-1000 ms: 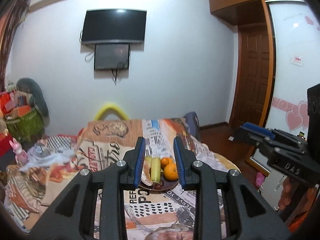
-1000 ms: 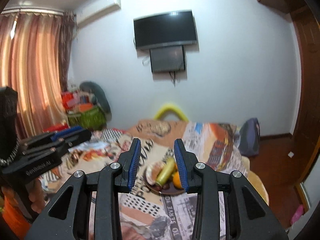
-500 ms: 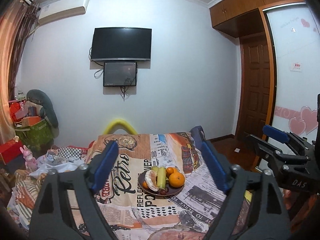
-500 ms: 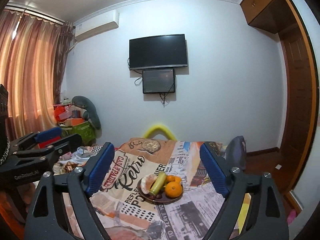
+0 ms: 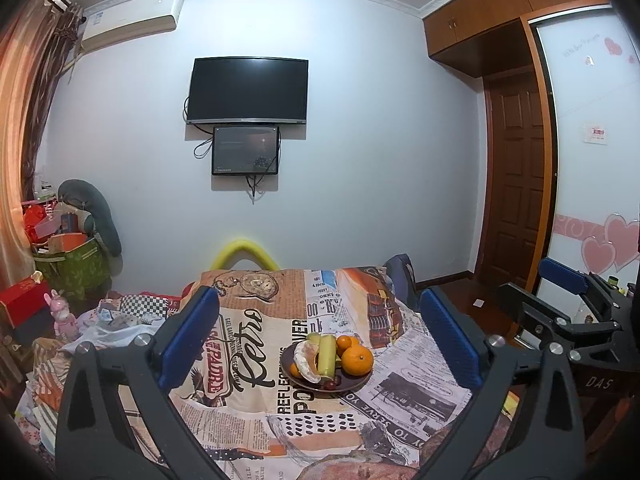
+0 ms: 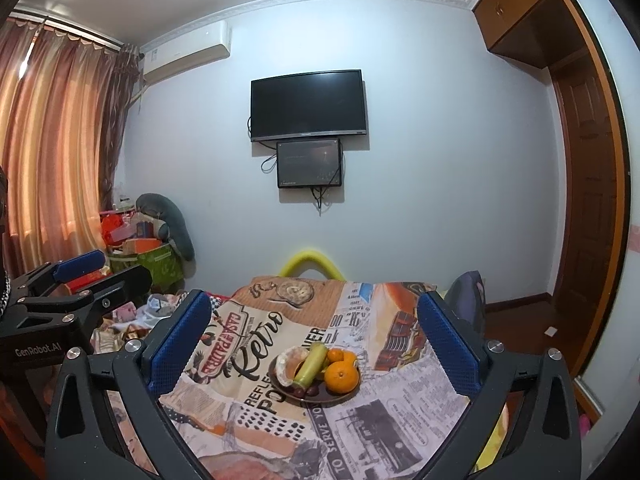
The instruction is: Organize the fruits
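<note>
A second ago both sets of jaws stood nearly together. Now the left gripper [image 5: 320,334] and right gripper [image 6: 314,330] are opening wide, holding nothing. The dark round plate of fruit [image 5: 352,385] lies ahead on the newsprint-patterned bench cloth [image 5: 256,360], untouched.

Fruit plate [image 6: 280,390] between opening right gripper [image 6: 316,334]

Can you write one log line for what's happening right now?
left tool: opening, empty | right tool: opening, empty | fruit: on plate, untouched

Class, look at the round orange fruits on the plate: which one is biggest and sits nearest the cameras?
The large orange at the plate's front right edge. The other round orange fruits are smaller and lie behind it or behind the peeled fruit.
</note>
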`<state>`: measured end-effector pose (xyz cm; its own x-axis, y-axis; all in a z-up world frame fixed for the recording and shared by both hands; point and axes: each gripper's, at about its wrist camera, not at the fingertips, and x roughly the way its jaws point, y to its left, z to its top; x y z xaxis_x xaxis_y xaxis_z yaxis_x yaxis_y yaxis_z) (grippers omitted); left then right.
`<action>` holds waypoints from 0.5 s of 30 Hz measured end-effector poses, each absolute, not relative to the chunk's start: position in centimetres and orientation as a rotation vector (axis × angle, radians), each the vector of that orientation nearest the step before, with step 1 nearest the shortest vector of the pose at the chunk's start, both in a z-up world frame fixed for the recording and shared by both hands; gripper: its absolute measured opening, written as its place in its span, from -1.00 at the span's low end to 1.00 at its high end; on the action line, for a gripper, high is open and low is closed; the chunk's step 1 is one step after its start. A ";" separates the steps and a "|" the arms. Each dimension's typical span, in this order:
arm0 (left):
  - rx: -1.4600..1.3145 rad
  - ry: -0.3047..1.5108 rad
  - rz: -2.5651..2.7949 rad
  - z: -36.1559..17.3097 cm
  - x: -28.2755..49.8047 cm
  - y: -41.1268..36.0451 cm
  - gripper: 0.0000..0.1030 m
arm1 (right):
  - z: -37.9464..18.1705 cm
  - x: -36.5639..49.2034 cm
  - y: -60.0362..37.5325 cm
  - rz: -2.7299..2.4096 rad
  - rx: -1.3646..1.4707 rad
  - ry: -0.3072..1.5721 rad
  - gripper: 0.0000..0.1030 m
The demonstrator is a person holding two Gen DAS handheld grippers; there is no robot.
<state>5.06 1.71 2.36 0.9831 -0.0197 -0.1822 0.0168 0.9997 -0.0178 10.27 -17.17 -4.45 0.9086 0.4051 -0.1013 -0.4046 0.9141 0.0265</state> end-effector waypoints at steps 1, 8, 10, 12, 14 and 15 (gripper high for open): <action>-0.016 0.183 -0.018 2.4 5.0 1.7 0.98 | -4.4 10.3 -17.2 0.418 0.005 0.106 0.99; -0.013 0.182 -0.017 2.4 5.0 1.7 0.99 | -4.4 10.4 -17.2 0.415 0.007 0.104 0.99; -0.013 0.181 -0.018 2.3 5.0 1.7 0.99 | -4.4 10.4 -17.2 0.415 0.009 0.104 1.00; -0.012 0.181 -0.016 2.4 5.0 1.7 0.99 | -4.4 10.3 -17.3 0.414 0.008 0.103 1.00; -0.010 0.181 -0.015 2.4 5.0 1.7 0.99 | -4.4 10.3 -17.3 0.414 0.008 0.102 0.99; -0.010 0.182 -0.015 2.4 5.0 1.7 0.99 | -4.4 10.3 -17.3 0.413 0.008 0.102 1.00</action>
<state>4.97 1.74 2.41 0.9835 -0.0159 -0.1804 0.0141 0.9998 -0.0111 10.32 -17.28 -4.37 0.9110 0.4007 -0.0978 -0.3999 0.9161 0.0285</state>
